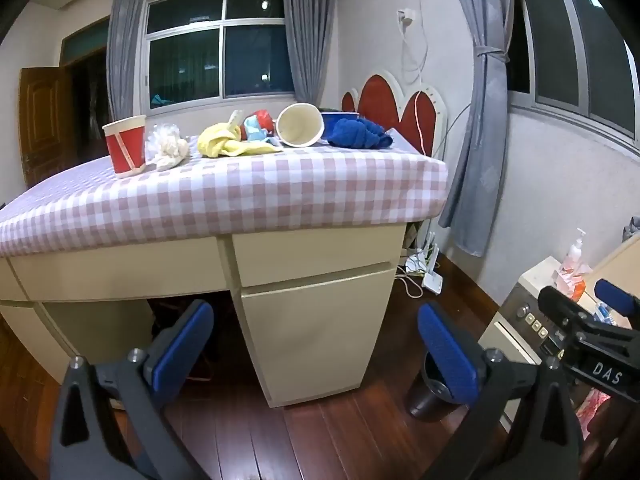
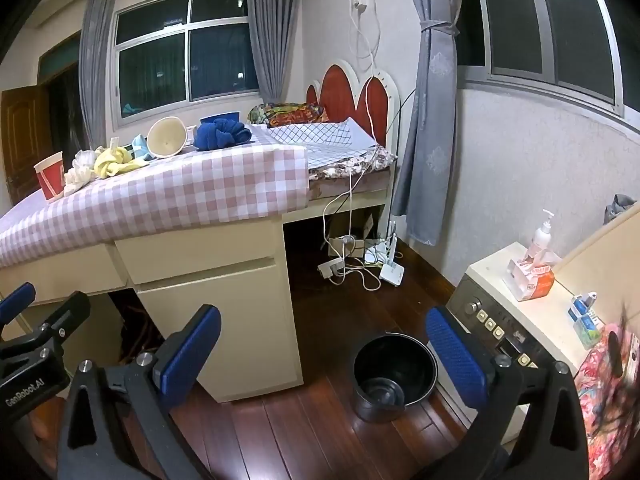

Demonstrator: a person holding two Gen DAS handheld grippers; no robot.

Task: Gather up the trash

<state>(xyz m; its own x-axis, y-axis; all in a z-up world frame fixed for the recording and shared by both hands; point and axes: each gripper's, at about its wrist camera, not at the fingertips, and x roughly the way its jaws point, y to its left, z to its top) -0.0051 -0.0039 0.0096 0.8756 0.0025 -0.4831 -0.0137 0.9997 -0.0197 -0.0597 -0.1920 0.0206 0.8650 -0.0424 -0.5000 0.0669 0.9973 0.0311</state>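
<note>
On the checked tablecloth (image 1: 248,196) stand a red paper cup (image 1: 125,145), a crumpled white tissue (image 1: 168,148), a yellow cloth (image 1: 228,142), a light blue wrapper (image 1: 256,130), a tipped cream cup (image 1: 300,125) and a blue towel (image 1: 360,133). They show again in the right wrist view: the red cup (image 2: 51,176), the cream cup (image 2: 167,137), the blue towel (image 2: 222,134). A black bin (image 2: 392,372) stands on the floor, empty. My left gripper (image 1: 316,344) and right gripper (image 2: 324,352) are open and empty, low in front of the desk.
A cream desk cabinet (image 1: 312,332) stands ahead. A cream side cabinet (image 2: 520,300) with a pump bottle (image 2: 540,236) and a tissue pack (image 2: 530,278) is at right. Cables and a power strip (image 2: 352,264) lie on the wooden floor. A bed headboard (image 2: 352,96) is behind.
</note>
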